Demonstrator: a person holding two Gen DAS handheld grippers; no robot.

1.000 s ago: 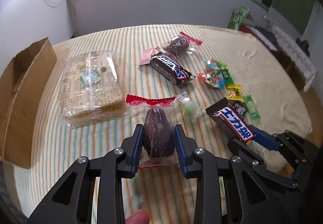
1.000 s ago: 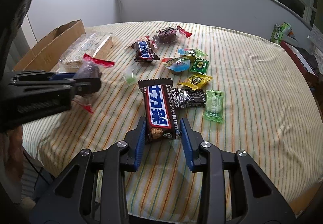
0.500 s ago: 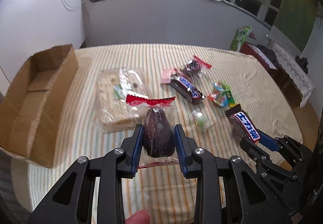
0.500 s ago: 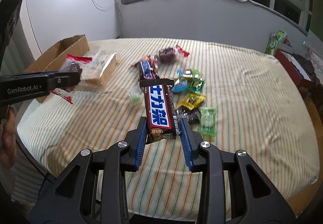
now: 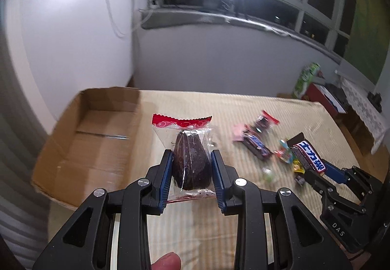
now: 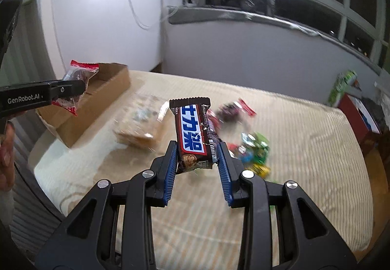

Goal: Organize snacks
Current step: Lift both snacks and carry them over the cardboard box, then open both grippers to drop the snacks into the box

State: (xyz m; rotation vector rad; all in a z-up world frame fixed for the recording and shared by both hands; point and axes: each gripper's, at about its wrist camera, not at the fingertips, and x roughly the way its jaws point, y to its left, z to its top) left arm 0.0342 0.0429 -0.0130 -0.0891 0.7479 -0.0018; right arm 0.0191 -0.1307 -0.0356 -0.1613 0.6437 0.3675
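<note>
My left gripper (image 5: 191,160) is shut on a dark brown cake in a clear wrapper with a red top edge (image 5: 191,160), held in the air beside the open cardboard box (image 5: 92,138). My right gripper (image 6: 196,155) is shut on a brown Snickers bar (image 6: 193,133), held upright above the table. The left gripper and its cake also show in the right wrist view (image 6: 73,89), above the box (image 6: 97,104). The right gripper and its bar show in the left wrist view (image 5: 308,156).
A striped cloth covers the table (image 6: 304,143). A clear pack of crackers (image 6: 139,128) lies near the box. Another Snickers bar (image 5: 256,145), a second wrapped cake (image 6: 231,109) and several small candies (image 6: 256,150) lie mid-table. A red cabinet (image 6: 358,114) stands at the right.
Both grippers have risen and tilted upward with their snacks. The left gripper has moved left toward the cardboard box, which now fills more of its view.
</note>
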